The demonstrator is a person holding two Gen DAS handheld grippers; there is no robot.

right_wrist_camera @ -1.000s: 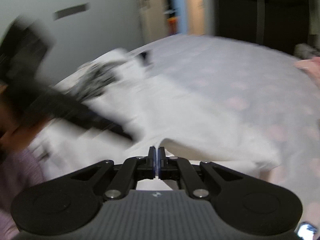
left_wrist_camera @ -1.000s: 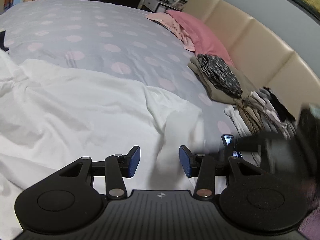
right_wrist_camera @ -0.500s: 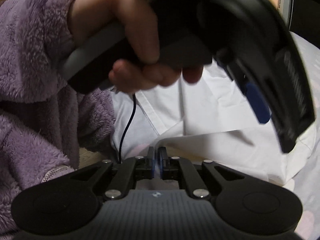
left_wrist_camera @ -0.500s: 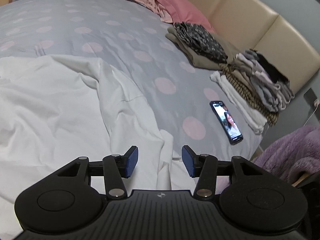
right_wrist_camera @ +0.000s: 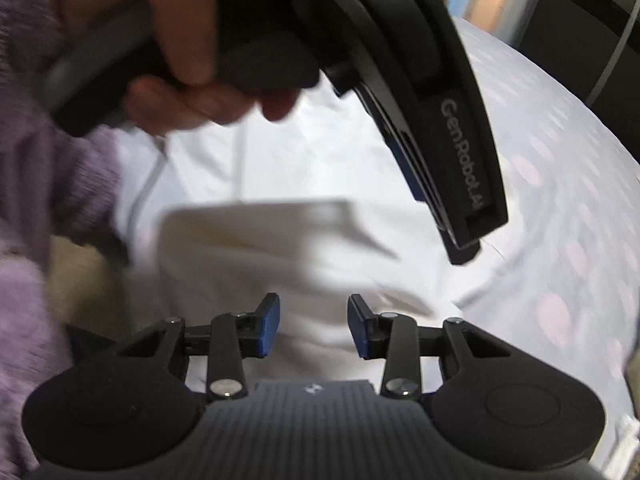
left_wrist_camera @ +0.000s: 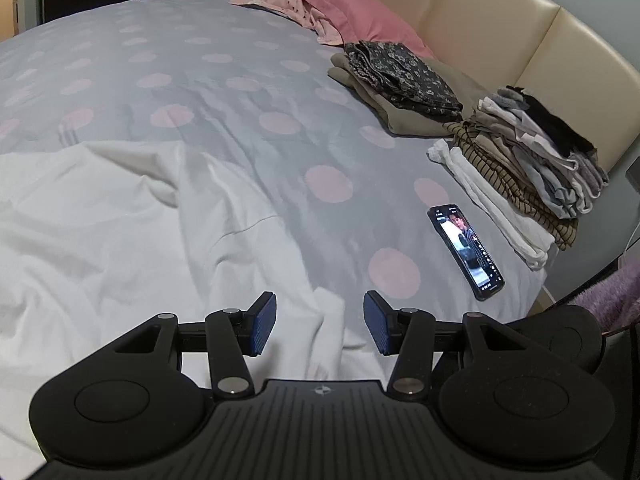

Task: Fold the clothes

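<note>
bed (left_wrist_camera: 240,92) | white garment (left_wrist_camera: 100,220) | phone (left_wrist_camera: 466,252) | folded stacks (left_wrist_camera: 520,152) | pillow (left_wrist_camera: 352,12)

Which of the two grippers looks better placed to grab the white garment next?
Left, probably. The left gripper is open with a ridge of the white garment between its fingers. The right gripper is open too, but its view is blurred.

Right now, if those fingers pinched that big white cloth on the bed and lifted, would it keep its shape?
Probably not. The white garment lies in soft wrinkles and folds, so it likely droops from a pinch. It looks thin, so likely light. On the smooth dotted bedspread it would probably bunch if pushed.
</note>
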